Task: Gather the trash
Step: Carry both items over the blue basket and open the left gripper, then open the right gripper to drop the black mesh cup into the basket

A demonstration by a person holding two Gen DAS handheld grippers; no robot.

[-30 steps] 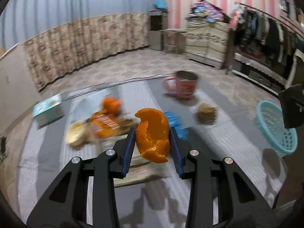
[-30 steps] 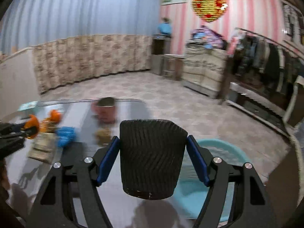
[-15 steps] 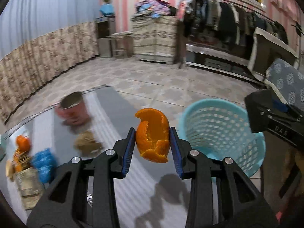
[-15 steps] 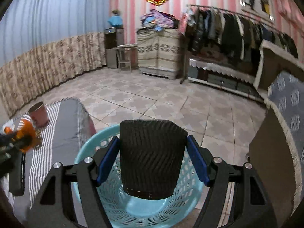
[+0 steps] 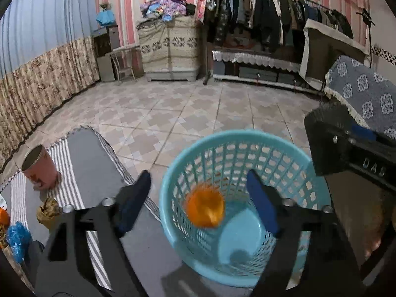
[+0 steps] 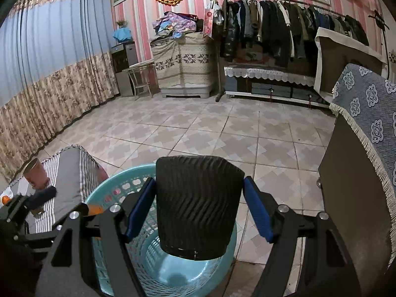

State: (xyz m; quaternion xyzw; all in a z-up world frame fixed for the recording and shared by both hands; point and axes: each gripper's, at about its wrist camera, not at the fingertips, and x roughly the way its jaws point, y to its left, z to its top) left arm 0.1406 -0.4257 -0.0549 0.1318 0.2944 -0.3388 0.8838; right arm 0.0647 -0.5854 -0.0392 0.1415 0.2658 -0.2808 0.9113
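Note:
My left gripper [image 5: 198,174] hangs over the teal basket [image 5: 247,133], its jaws opening wide and touching nothing. An orange peel [image 5: 205,209] sits blurred and loose inside the basket, below the fingers. My right gripper [image 6: 199,182] is shut on a black ribbed cup [image 6: 198,205], held upright above the basket [image 6: 188,269]. That cup [image 5: 324,133] and gripper also show at the right edge of the left wrist view. In the right wrist view the left gripper [image 6: 64,203] reaches in from the left over the basket rim.
A striped grey cloth covers the table [image 5: 86,153] left of the basket. On it stand a pink cup [image 5: 39,168], a crumpled brown paper cup [image 5: 48,212] and a blue wrapper [image 5: 17,235]. A cloth-draped cabinet [image 6: 366,113] is at the right, with tiled floor beyond.
Both grippers swung right from the table to above the basket. The left jaws have parted and the orange peel has dropped out into the basket. The right gripper still holds the black cup.

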